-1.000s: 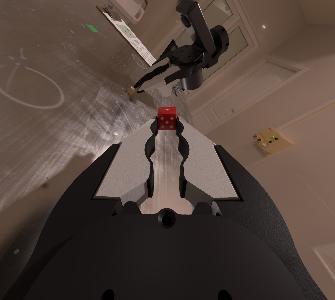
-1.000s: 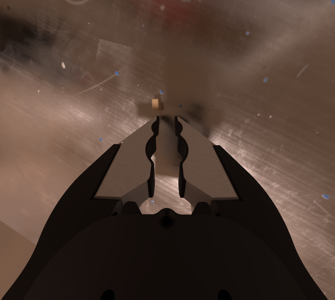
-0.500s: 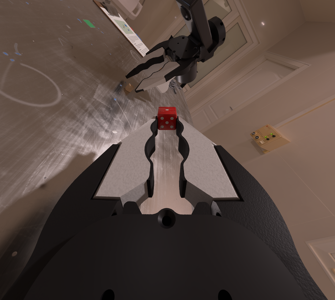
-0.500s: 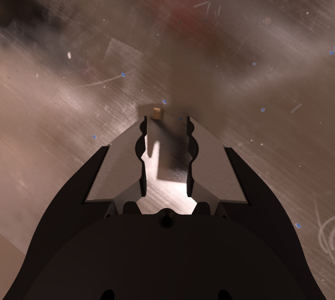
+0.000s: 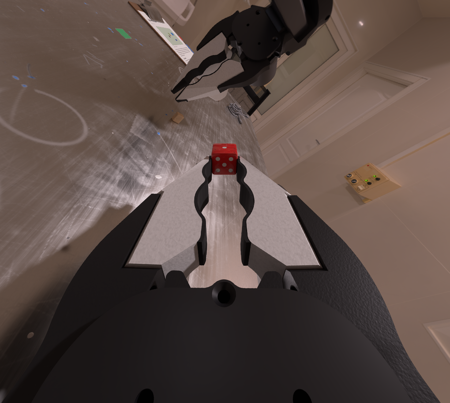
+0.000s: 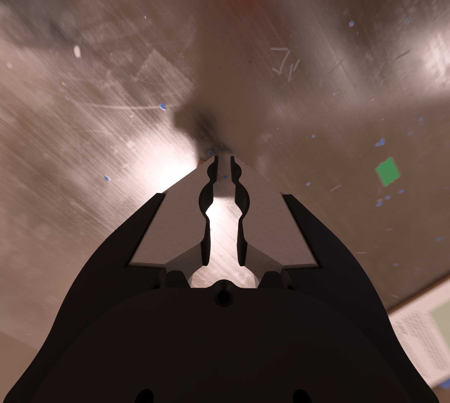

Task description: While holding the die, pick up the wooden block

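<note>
Left wrist view: the left gripper (image 5: 224, 160) has its jaws clamped on the red die (image 5: 224, 159), held at the very tips with most of the cube standing out beyond them. Ahead of those tips and a little to their left, the block (image 5: 177, 117) sits on the scratched counter (image 5: 73, 172), a small pale wooden cube with one corner turned this way. The right gripper (image 5: 181, 95) hangs above it, tips pointing down toward the counter, clear of the block and not touching it. Its jaws look drawn nearly together, with only a slim gap at the tips.

Right wrist view: the right gripper (image 6: 224, 160) shows its jaws with a narrow slot between them and nothing in it. Only a thin tan sliver of the block (image 6: 202, 161) peeks out just outside the left tip, so the block lies beside the slot, not within it.

The block is probably light, stiff and dry, with flat faces that should grip well. I would take it across two opposite flat sides, low and centred; caught on a corner it would likely twist out. The jaws seem to need widening and a shift to their left first.
</note>
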`<state>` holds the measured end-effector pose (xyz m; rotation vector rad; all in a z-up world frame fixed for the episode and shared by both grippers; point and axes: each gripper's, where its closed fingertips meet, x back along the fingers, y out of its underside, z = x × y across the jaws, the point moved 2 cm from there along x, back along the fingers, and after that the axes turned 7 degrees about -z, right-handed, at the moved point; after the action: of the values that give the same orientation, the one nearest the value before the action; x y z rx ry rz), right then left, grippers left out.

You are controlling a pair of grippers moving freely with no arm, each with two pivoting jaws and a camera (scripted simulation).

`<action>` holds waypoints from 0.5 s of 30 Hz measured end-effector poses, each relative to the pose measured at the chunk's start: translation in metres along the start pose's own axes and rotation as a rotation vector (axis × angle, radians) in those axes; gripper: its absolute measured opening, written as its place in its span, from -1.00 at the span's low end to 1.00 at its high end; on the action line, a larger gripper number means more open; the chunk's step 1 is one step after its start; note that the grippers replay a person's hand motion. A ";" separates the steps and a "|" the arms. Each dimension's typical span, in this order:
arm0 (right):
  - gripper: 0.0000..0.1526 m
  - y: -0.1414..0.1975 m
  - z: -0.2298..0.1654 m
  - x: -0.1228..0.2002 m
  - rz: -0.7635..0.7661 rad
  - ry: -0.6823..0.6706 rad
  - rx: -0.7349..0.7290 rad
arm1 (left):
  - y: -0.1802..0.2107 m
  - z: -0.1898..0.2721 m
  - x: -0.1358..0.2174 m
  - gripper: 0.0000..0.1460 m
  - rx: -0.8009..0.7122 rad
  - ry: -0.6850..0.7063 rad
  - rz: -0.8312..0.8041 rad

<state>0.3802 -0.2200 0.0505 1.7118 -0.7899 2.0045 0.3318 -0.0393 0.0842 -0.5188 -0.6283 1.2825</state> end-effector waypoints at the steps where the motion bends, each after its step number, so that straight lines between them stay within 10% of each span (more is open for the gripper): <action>1: -0.85 0.001 -0.001 -0.001 0.014 -0.041 -0.049 | 0.000 0.000 0.000 -0.74 0.000 0.000 0.000; 15: -0.74 0.025 -0.011 -0.011 0.228 -0.387 -0.579 | 0.002 0.002 -0.002 -0.74 -0.009 0.006 -0.013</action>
<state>0.3577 -0.2313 0.0344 1.7111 -1.5751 1.3648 0.3292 -0.0411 0.0841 -0.5250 -0.6319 1.2656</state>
